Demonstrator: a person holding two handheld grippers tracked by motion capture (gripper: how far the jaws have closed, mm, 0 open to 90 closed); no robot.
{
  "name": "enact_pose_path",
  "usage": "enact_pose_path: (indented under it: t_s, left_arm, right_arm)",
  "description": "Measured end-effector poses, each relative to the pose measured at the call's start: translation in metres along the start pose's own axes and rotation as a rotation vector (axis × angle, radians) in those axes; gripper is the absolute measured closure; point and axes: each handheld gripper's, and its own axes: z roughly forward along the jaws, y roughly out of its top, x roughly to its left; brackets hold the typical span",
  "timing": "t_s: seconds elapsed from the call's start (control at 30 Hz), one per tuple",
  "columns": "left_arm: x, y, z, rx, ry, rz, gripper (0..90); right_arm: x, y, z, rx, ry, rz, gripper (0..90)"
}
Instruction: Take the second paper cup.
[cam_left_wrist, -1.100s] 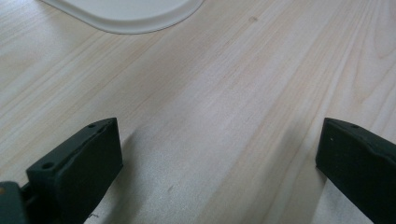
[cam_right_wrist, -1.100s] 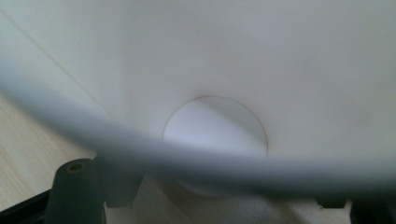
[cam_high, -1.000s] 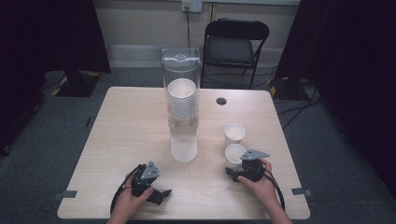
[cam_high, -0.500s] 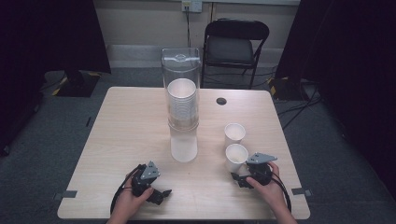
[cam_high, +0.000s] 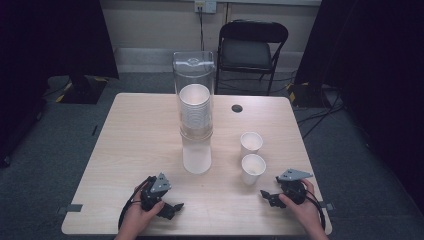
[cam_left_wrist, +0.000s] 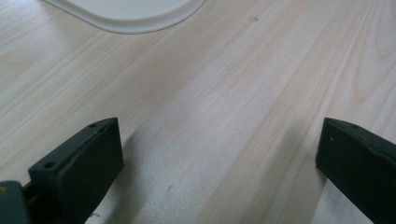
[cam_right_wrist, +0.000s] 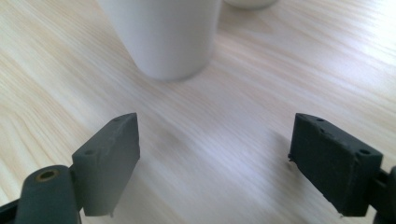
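A clear dispenser tube (cam_high: 194, 82) holding a stack of white paper cups (cam_high: 195, 111) stands mid-table, with one cup (cam_high: 196, 155) at its bottom. Two single white cups stand to its right, one farther (cam_high: 251, 143) and one nearer (cam_high: 253, 168). My left gripper (cam_high: 175, 207) rests low at the front left, open, nothing between its jaws; the left gripper view shows bare wood and a white base edge (cam_left_wrist: 126, 11). My right gripper (cam_high: 265, 196) is open at the front right, a short way behind the nearer cup (cam_right_wrist: 163, 35), empty.
The light wood table (cam_high: 135, 145) has a round black cable grommet (cam_high: 237, 108) near its far edge. A black folding chair (cam_high: 252, 47) stands behind the table. Cables trail from both grippers toward the front edge.
My right gripper has drawn back from the nearer cup toward the front right corner. The left gripper has stayed put.
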Motion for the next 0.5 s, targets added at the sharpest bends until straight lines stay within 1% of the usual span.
enact_pose_path:
  t_s: [0.03,0.07,0.13,0.17,0.27,0.33,0.5]
  left_arm:
    - [0.000,0.000,0.000,0.001,0.000,-0.001,0.2]
    - [0.000,0.000,0.000,0.002,0.002,0.000,0.2]
    - [0.000,0.000,0.000,-0.001,0.000,-0.001,0.2]
    - [0.000,0.000,0.000,0.002,0.001,0.002,0.2]
    - [0.000,0.000,0.000,0.003,0.000,0.002,0.2]
    - [0.000,0.000,-0.001,0.009,0.004,0.003,0.2]
    - [0.000,0.000,0.000,0.002,0.001,0.003,0.2]
  right_arm:
    - [-0.001,-0.002,-0.001,0.011,-0.004,0.003,15.4]
    - [-0.003,-0.005,-0.002,0.008,-0.013,-0.004,15.1]
    - [-0.005,-0.007,-0.004,0.006,-0.017,-0.006,14.9]
    - [-0.005,-0.008,-0.004,0.003,-0.016,-0.003,14.6]
    - [-0.006,-0.012,-0.005,-0.028,-0.017,-0.013,13.9]
    - [-0.006,-0.013,-0.005,-0.025,-0.014,-0.014,13.8]
    - [-0.006,-0.014,-0.007,-0.024,-0.006,-0.022,13.6]
